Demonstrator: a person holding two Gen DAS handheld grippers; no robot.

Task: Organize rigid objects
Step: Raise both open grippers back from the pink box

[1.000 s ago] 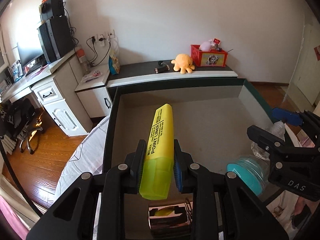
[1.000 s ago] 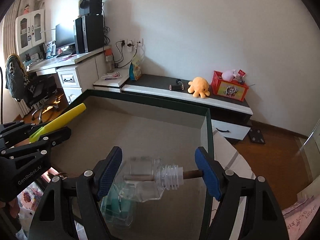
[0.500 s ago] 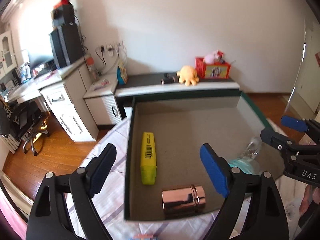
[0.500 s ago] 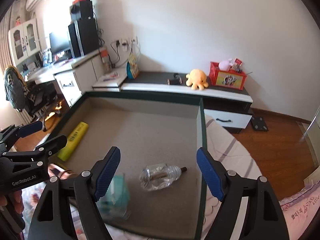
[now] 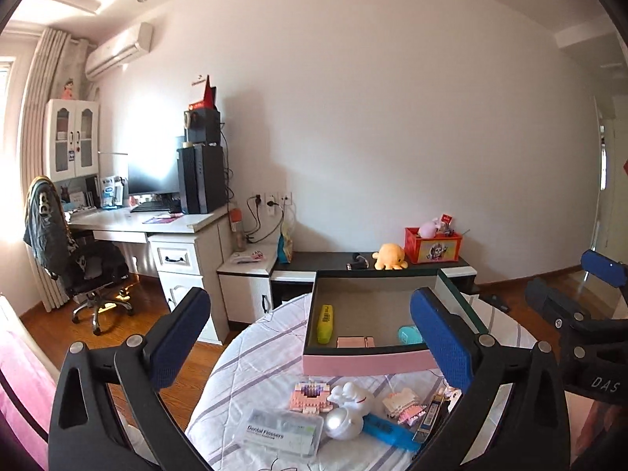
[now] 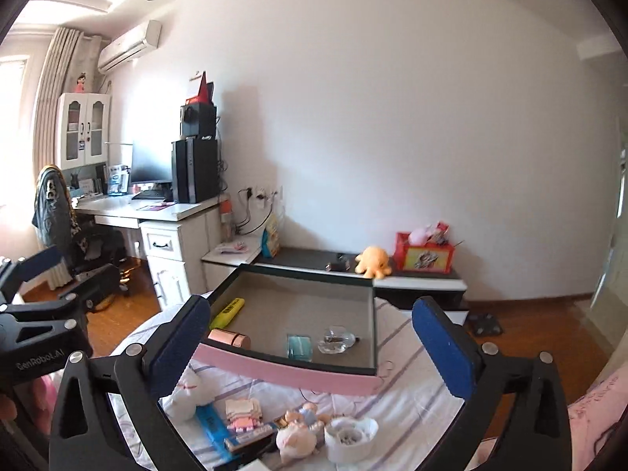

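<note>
Left wrist: flosser case visible; left gripper opening, empty | right wrist: clear bottle visible; right gripper opening, empty

— From here, what's lost to you?

— The teal thing in the box is half behind the left gripper's pad; I can't name it. The blue flat item among the clutter runs under that gripper's arm.

— And on the other side?

— The dark case near the bottom edge is cut off and blurred. The little figurine is too smeared to identify, and the white cup's contents are too small to read.
</note>
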